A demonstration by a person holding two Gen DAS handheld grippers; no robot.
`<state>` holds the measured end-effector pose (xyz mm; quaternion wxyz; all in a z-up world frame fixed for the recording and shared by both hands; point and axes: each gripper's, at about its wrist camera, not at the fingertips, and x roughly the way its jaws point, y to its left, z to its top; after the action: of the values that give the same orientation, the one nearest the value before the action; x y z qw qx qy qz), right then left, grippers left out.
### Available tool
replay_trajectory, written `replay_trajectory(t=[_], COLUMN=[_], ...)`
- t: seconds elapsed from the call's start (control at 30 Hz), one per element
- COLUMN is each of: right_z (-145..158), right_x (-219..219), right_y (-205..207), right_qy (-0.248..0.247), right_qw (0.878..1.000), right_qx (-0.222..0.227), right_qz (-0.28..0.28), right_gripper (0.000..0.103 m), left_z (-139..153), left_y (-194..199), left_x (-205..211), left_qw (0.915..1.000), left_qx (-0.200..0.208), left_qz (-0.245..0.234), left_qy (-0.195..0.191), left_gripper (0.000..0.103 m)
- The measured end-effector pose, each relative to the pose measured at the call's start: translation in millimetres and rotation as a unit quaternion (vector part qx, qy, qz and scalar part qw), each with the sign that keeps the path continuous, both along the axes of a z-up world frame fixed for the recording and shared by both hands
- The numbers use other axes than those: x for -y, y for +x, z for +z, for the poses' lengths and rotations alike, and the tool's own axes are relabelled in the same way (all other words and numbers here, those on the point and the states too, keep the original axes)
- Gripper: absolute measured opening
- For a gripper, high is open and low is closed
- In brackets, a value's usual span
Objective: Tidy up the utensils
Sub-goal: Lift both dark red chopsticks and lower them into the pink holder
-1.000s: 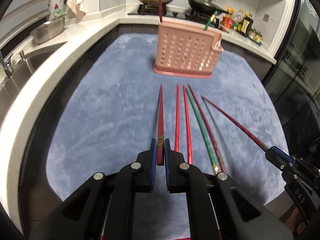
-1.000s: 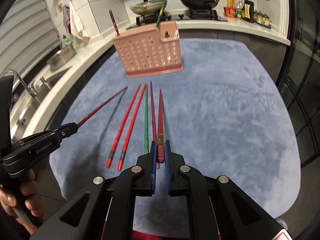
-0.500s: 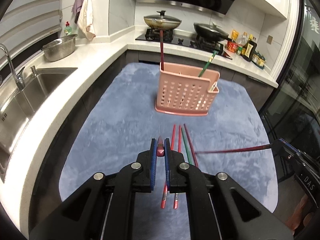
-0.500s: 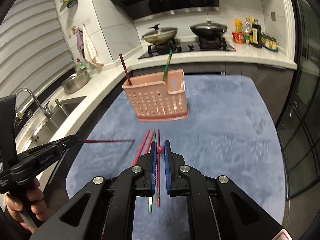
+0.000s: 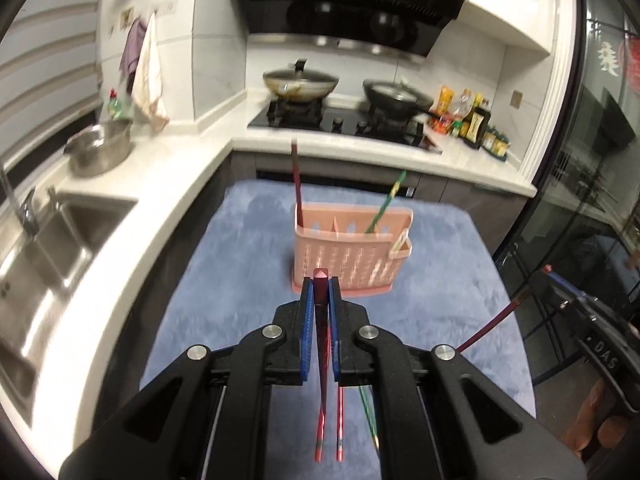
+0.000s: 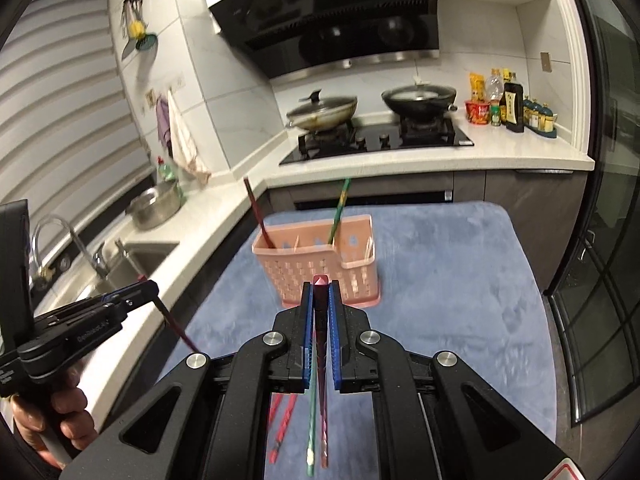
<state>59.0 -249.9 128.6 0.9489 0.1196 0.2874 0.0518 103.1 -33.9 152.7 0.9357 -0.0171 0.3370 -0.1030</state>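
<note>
My left gripper [image 5: 320, 284] is shut on a dark red chopstick [image 5: 321, 328] that hangs down from its jaws, held well above the blue mat. My right gripper [image 6: 321, 286] is shut on another dark red chopstick [image 6: 320, 324] the same way. A pink perforated utensil basket [image 5: 348, 256] stands on the mat ahead, also in the right wrist view [image 6: 320, 260]. A dark red chopstick [image 5: 296, 184] and a green one [image 5: 386, 204] stand in it. Red and green chopsticks [image 5: 340, 420] lie on the mat below.
The blue mat [image 5: 240, 260] covers a table edged by a white counter [image 5: 160, 184]. A steel sink [image 5: 48, 248] is at the left, a steel bowl [image 5: 100, 152] behind it. A stove with two pans [image 5: 340, 96] and bottles [image 5: 472, 120] lie beyond. A glass door [image 5: 580, 220] is at the right.
Both grippers have lifted their chopsticks off the mat and tipped them from pointing forward to hanging down. Both have risen, so the basket looks smaller and lower.
</note>
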Motion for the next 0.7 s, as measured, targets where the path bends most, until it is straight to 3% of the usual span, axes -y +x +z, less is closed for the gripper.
replay_trajectory(t=[0.4, 0.7], right_z=[55, 78], right_x=[15, 21], right_y=[73, 123], right_qy=[0.046, 0.068], right_qw=[0.997, 0.994], right_qx=[0.052, 0.078], right_qz=[-0.036, -0.043], right_gripper=[0.007, 0.007], left_z=[76, 94], left_y=[70, 118], left_x=[2, 9], left_qw=[0.9959, 0.992], left_qx=[0.086, 0.121], left_qz=[-0.003, 0.015], left_qy=[-0.03, -0.034], left_gripper=[0.007, 0.007])
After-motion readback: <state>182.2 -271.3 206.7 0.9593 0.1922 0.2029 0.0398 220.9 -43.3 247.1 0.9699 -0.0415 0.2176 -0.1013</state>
